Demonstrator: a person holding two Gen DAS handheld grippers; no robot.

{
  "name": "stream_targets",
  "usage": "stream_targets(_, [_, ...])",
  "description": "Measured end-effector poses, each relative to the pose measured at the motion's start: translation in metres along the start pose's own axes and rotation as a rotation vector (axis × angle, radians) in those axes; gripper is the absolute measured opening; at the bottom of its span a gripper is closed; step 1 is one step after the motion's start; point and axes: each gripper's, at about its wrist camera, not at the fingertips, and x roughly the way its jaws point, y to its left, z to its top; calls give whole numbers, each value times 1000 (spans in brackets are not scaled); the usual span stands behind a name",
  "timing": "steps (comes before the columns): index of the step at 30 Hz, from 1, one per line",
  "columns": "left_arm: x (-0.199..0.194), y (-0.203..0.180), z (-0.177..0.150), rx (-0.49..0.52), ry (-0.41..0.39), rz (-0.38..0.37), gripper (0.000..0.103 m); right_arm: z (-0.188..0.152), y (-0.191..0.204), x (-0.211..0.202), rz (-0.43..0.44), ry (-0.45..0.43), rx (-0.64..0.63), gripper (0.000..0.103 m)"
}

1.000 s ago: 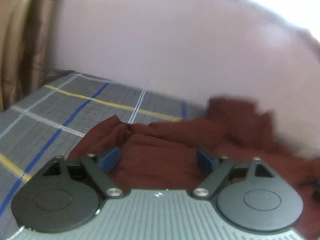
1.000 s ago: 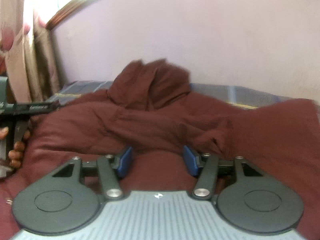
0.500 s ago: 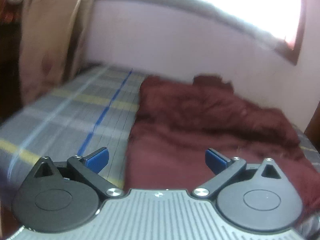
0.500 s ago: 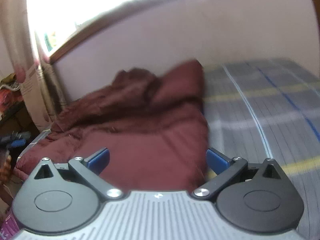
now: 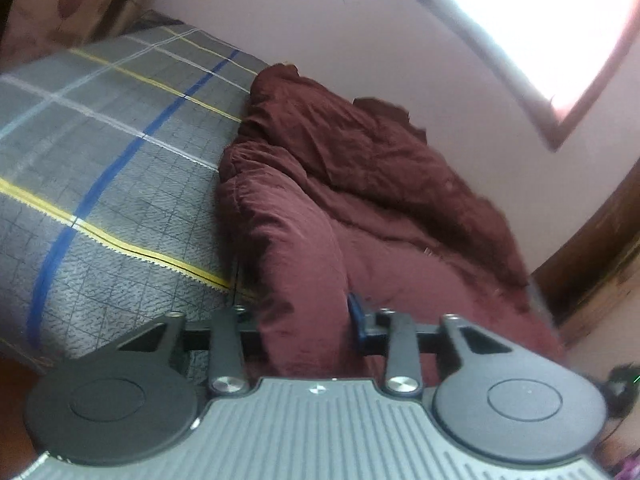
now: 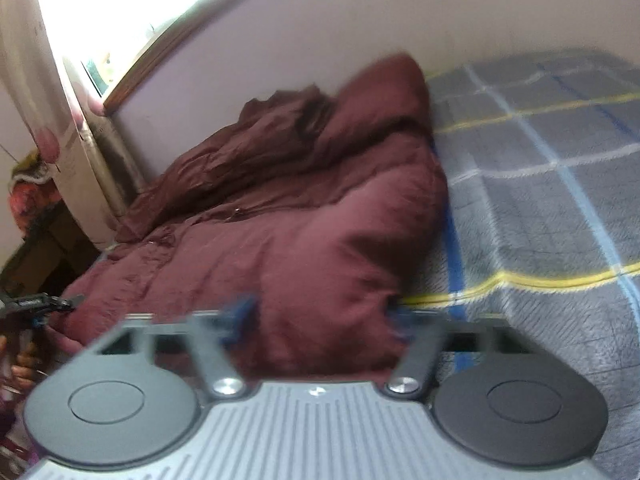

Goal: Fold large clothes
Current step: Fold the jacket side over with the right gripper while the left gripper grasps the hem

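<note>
So you've got both near corners of the maroon garment [image 5: 360,184] pinched, L gripper [image 5: 304,320] and R gripper [image 6: 320,316] just closed on bunched cloth, R view blurry so prob gripped, but it's heaped ahead on the bed [image 5: 120,184], folding barely begun.

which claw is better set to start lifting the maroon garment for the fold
Left, slightly. The left claw has just closed on the maroon garment; the right claw is blurred, closing around its corner.

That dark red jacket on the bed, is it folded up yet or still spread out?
Partly folded, not finished. The maroon jacket lies bunched in rumpled layers on the checked blanket, its near edge doubled over between both grippers.
</note>
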Motion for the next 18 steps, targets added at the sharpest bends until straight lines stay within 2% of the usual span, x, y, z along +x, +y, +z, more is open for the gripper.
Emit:
stream_targets(3, [-4, 2, -2, 30, -7, -8, 34, 3, -5, -6, 28, -6, 38, 44])
stream_targets(4, [-2, 3, -4, 39, 4, 0, 44, 4, -10, -9, 44, -12, 73, 44])
stream_targets(5, [-1, 4, -4, 41, 3, 15, 48, 4, -16, -12, 64, -13, 102, 44])
stream_targets(6, [-1, 5, -5, 47, -5, 25, 62, 4, -21, -12, 71, -3, 118, 46])
stream_targets(7, [0, 4, -6, 58, -10, 25, 74, 4, -24, -11, 47, 7, 124, 49])
stream_targets(8, [0, 1, -8, 73, -16, 14, 79, 4, -27, -11, 35, 13, 127, 56])
stream_targets(9, [0, -3, -9, 89, -13, 8, 90, 3, -29, -11, 48, 15, 140, 62])
stream_targets(10, [3, -8, -10, 107, -6, 3, 99, 1, -30, -11, 77, 13, 161, 74])
stream_targets(11, [6, -11, -12, 126, 1, 1, 101, 1, -30, -10, 105, 12, 179, 81])
stream_targets(12, [10, -18, -15, 161, 8, 14, 100, 0, -28, -10, 112, 12, 181, 82])
stream_targets(14, [13, -27, -20, 221, 11, 36, 85, 1, -18, -5, 90, 17, 131, 82])
stream_targets(15, [14, -27, -20, 224, 14, 33, 63, 1, -14, -2, 86, 21, 109, 81])
stream_targets(16, [12, -24, -18, 196, 16, 30, 44, 1, -9, 0, 80, 17, 91, 67])
stream_targets(17, [9, -19, -16, 152, 16, 7, 38, 0, -6, 3, 74, 23, 80, 43])
stream_targets(18, [4, -13, -13, 98, 3, -12, 31, 0, -6, 5, 75, 30, 81, 40])
